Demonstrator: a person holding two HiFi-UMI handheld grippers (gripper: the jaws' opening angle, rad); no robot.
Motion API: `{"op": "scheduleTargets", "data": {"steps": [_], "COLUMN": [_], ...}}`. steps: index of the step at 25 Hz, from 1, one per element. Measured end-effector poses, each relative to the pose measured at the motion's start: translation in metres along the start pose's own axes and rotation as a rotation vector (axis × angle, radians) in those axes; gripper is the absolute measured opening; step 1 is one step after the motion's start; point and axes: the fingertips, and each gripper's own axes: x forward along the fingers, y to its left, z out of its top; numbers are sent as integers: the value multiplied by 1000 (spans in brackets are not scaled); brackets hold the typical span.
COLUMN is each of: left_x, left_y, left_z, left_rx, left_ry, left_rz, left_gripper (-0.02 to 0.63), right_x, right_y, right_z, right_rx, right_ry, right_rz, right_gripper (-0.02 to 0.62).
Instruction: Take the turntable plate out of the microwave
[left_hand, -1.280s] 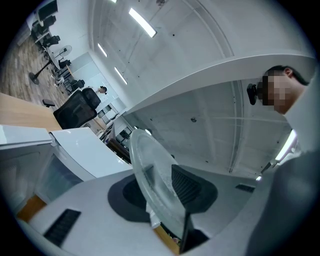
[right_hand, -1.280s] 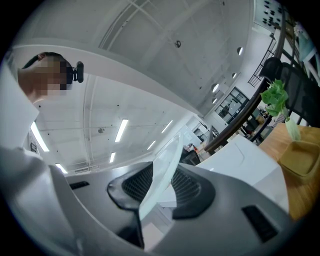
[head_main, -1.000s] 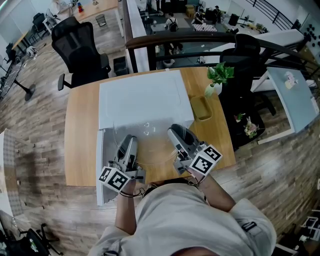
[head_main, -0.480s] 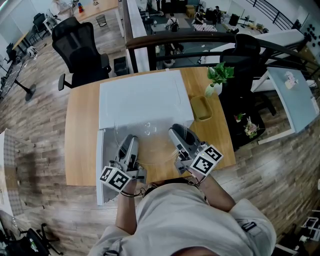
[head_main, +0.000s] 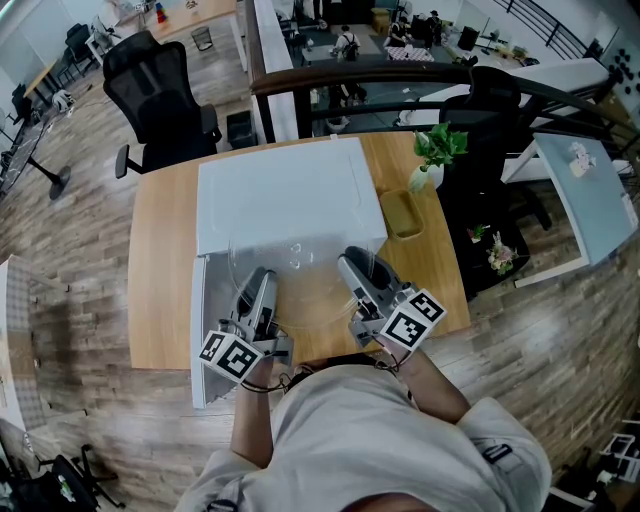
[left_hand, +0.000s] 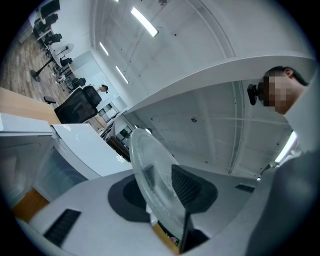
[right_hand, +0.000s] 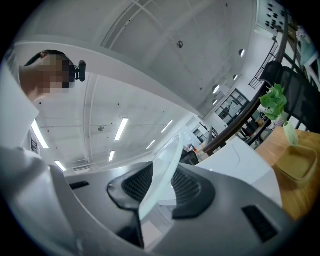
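Note:
A clear glass turntable plate (head_main: 300, 290) hangs level in front of the white microwave (head_main: 285, 190), carried between both grippers. My left gripper (head_main: 258, 298) is shut on its left rim, and in the left gripper view the glass edge (left_hand: 147, 170) runs between the dark pads (left_hand: 186, 184). My right gripper (head_main: 357, 277) is shut on the right rim; the right gripper view shows the pale rim (right_hand: 162, 167) clamped between its ribbed pads (right_hand: 189, 187). Both grippers point toward the microwave.
The microwave door (head_main: 199, 330) hangs open at the left, beside my left gripper. A potted plant (head_main: 436, 155) and a tan tray (head_main: 402, 216) sit on the wooden table (head_main: 160, 260) to the right. A black office chair (head_main: 160, 100) stands behind the table.

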Motion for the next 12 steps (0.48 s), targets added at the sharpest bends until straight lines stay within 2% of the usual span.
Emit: {"op": "scheduleTargets", "data": {"steps": [12], "left_x": [1], "left_y": [0], "left_z": [-3], "left_rx": [-2], "left_ry": [2], "left_rz": [0], "left_gripper": [138], "right_x": [-1], "right_y": [-2], "right_z": [0], "right_rx": [0], "right_ry": [1], "right_rz": [-2], "right_gripper": [121]}}
